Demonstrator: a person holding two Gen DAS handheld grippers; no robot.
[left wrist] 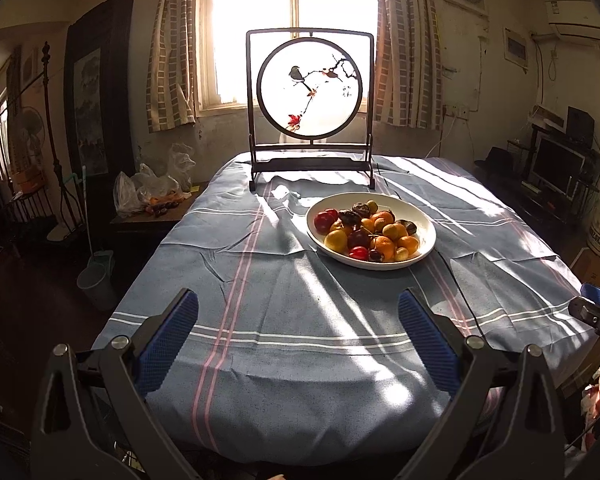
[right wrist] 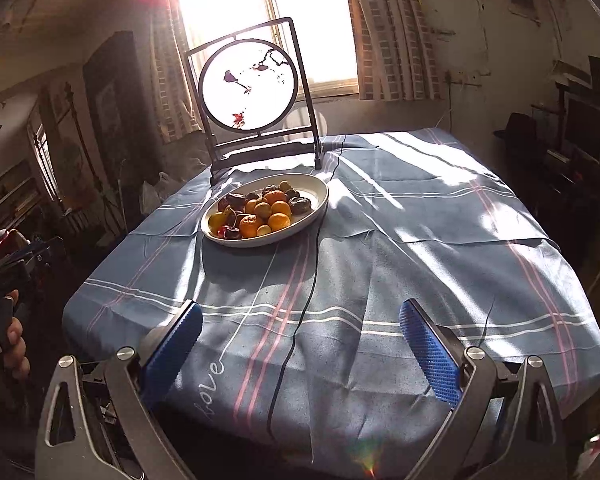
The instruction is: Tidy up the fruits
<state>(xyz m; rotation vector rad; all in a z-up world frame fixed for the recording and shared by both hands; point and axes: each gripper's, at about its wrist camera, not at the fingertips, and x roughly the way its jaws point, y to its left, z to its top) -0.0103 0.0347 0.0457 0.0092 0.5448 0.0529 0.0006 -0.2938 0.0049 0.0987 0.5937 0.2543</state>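
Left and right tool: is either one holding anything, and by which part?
Nothing is held. The left tool and right tool are both open over the cloth, well short of the fruit plate.

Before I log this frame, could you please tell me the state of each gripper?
Left gripper: open, holding nothing.
Right gripper: open, holding nothing.

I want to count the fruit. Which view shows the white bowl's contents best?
The left wrist view: the white bowl is evenly lit and its fruit reads piece by piece. The right wrist view shows the same bowl smaller, with window glare and pieces overlapping.
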